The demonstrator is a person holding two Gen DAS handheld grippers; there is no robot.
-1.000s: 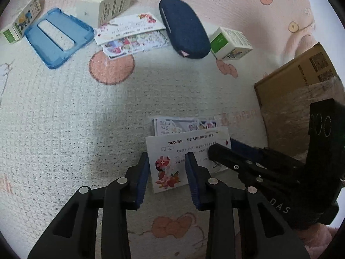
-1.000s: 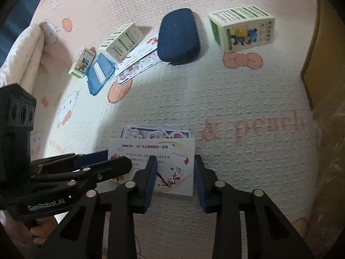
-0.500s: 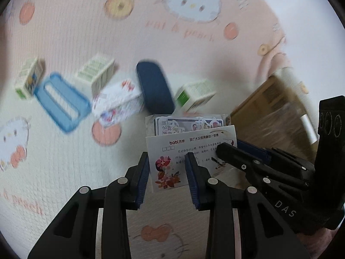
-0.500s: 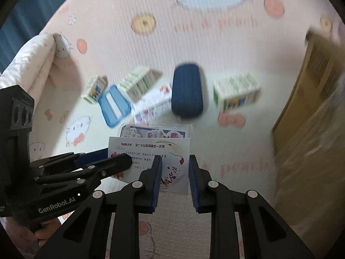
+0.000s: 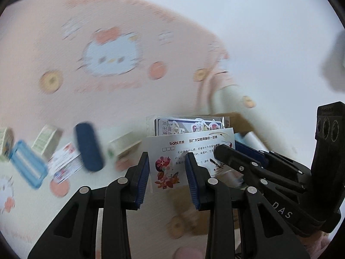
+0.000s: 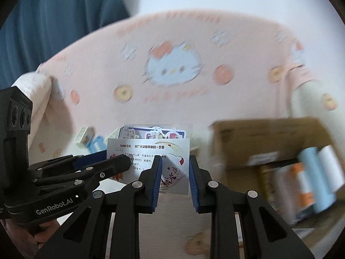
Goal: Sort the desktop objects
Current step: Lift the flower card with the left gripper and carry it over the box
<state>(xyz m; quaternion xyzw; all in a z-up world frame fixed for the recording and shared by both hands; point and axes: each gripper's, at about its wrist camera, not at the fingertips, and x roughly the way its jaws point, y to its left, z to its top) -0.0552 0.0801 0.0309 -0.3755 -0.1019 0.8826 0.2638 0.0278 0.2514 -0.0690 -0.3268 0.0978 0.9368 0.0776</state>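
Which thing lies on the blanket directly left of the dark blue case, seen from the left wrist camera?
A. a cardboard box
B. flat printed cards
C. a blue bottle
B: flat printed cards lie beside the dark blue case, on its left.

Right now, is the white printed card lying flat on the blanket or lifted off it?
Lifted. The white printed card stands up in the air with the sticker sheet behind it, the pink blanket far below, and both hand-held grippers at its edges.

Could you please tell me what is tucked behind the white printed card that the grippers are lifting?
Behind the white card sits a clear sleeve of colourful stickers; only its top strip shows above the card. The card covers the rest.
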